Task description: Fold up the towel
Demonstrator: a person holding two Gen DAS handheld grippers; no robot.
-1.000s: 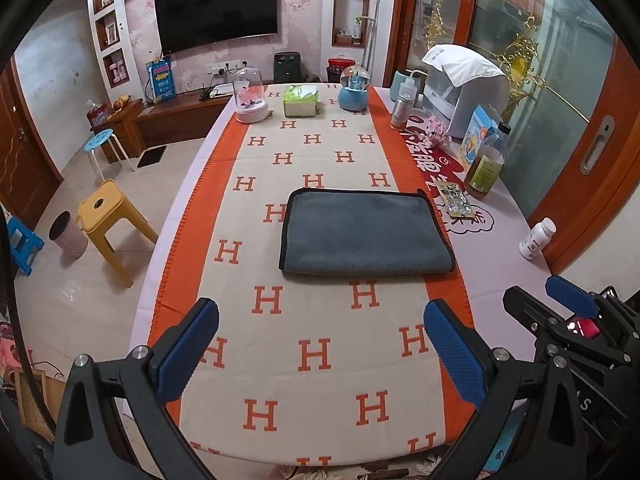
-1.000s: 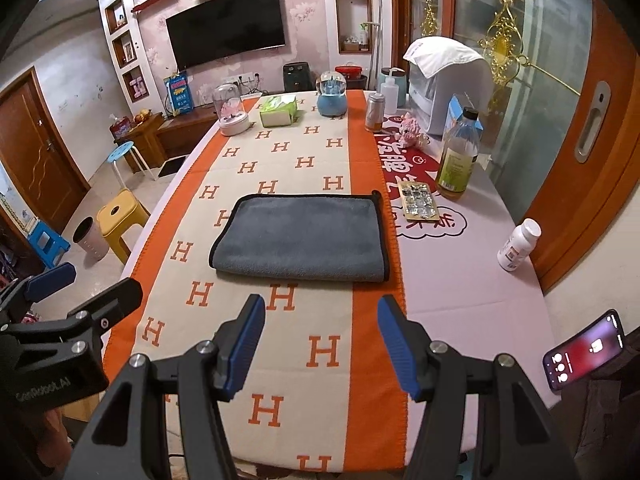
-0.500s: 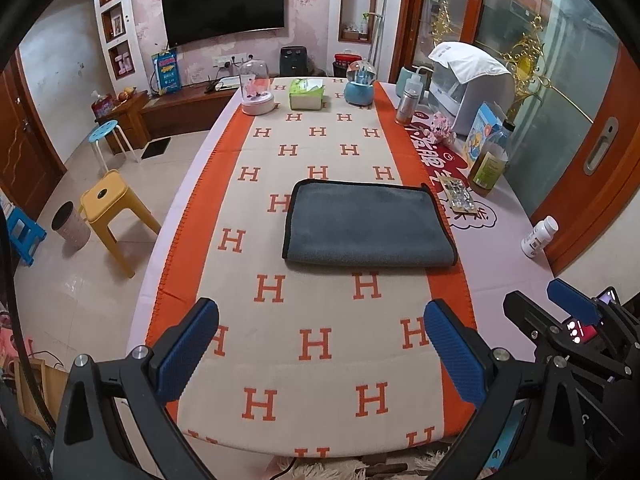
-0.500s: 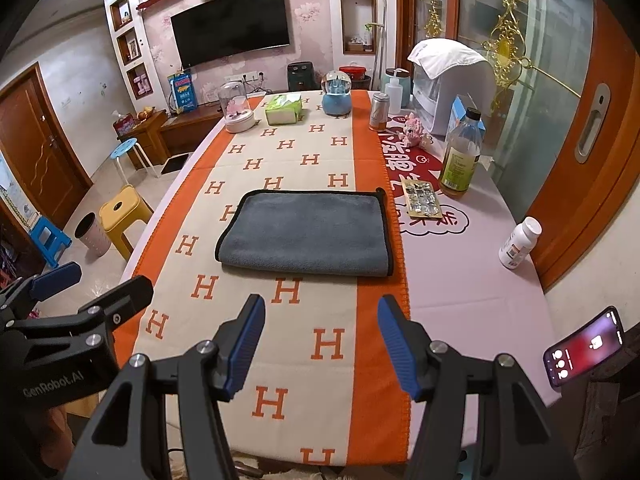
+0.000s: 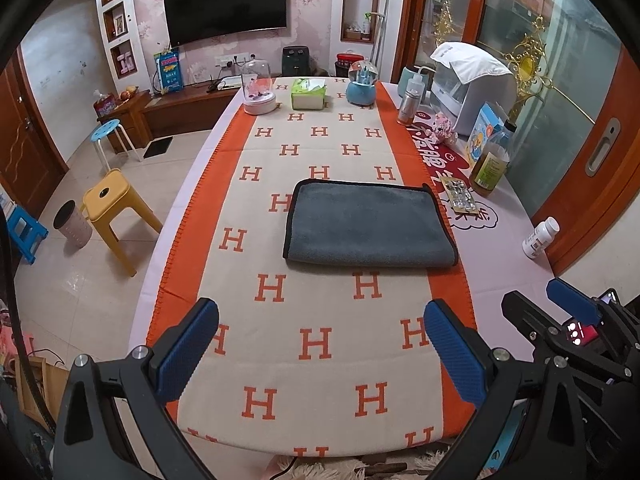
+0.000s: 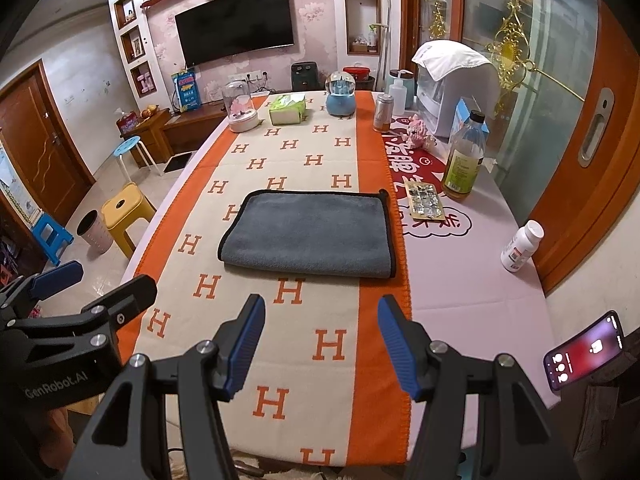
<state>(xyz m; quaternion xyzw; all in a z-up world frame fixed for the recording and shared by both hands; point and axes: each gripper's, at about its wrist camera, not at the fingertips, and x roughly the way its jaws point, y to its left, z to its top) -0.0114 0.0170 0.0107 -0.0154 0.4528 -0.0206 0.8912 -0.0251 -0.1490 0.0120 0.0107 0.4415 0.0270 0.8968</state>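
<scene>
gray towel (image 5: 370, 226) lies flat mid table, already doubled, well beyond both tools. left gripper (image 5: 320, 350) and right gripper (image 6: 320, 340) gape empty. we pinch near corners square, lift low, fold evenly.

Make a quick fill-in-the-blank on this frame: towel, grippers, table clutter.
1. The grey towel has a trim coloured ____.
2. Both the left gripper and the right gripper are ____, holding nothing.
3. The white pill bottle lies to the ____ of the towel.
4. The cloth under the towel is patterned with the letter ____.

Missing words: black; open; right; H
</scene>
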